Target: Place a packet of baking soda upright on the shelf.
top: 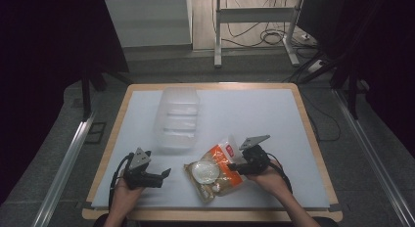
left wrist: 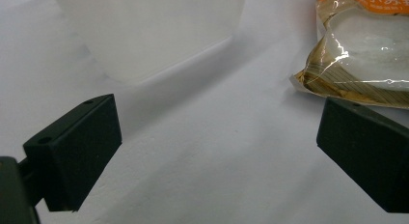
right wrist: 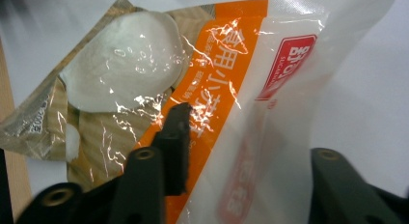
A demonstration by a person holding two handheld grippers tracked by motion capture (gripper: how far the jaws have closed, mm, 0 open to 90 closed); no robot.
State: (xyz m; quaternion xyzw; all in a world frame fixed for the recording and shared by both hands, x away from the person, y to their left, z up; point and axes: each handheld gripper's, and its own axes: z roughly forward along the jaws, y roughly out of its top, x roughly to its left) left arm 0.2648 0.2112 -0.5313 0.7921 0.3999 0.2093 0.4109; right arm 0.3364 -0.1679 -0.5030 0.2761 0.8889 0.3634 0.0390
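While we look down from the high view, we see the right gripper (top: 238, 164) at the near right of the table (top: 254, 114), held in a hand (top: 270, 177), with its jaws at the right edge of a bag (top: 214, 172). In the right gripper view the bag (right wrist: 193, 103), clear film with orange print and a white round shape inside, passes between the jaws: one jaw lies on top of the film, the other shows through it from below. We read this gripper (right wrist: 217, 151) as gripping the bag, whose upper flap stands lifted just ahead of the jaws.

The left gripper (top: 164, 175) sits well apart on the left, held in the other hand (top: 128, 185), pointing toward the bag. In its own view the gripper (left wrist: 217, 142) has its jaws spread wide with nothing but white tabletop between them. The bag (left wrist: 357, 55) lies ahead of its right jaw, and a clear bin (left wrist: 149, 31) stands ahead of its left jaw. From above, the bin (top: 177, 118) rests beyond both grippers, near the bag.
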